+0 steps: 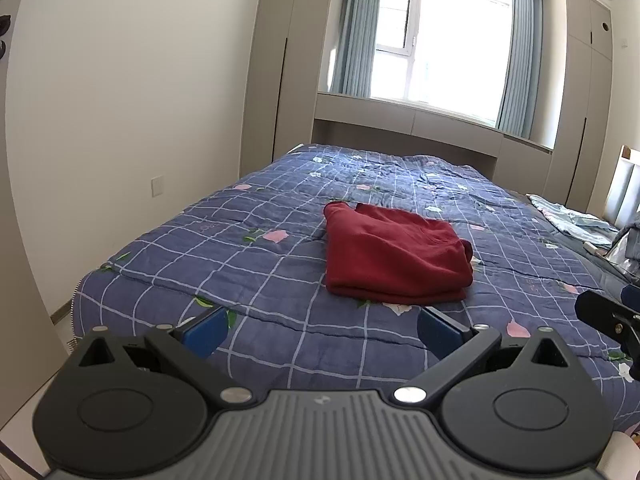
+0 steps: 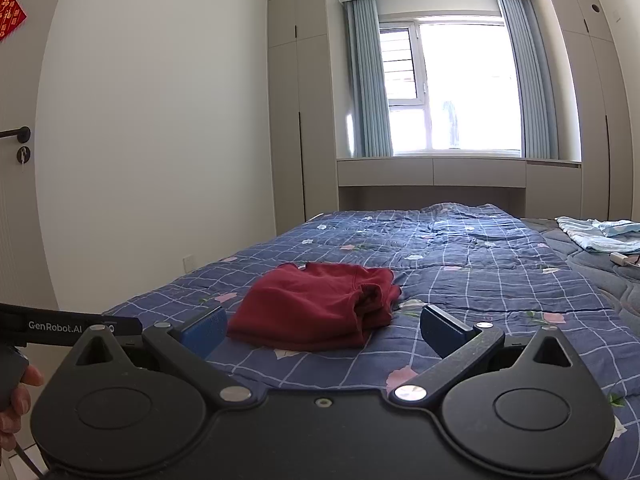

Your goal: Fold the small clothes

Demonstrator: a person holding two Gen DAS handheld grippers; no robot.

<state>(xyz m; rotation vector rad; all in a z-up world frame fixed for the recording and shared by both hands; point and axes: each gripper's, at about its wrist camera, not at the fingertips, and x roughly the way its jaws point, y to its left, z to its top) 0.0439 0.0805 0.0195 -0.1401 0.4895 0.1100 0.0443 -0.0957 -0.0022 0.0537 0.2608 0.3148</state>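
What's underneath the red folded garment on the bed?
The red garment lies directly on the blue checked floral quilt, which shows all around it. Whatever sits beneath its folded layers is covered, so nothing else can be confirmed.

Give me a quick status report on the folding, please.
Left gripper open, right gripper open, both empty. Red garment lies folded on the quilt. Nothing in the way.
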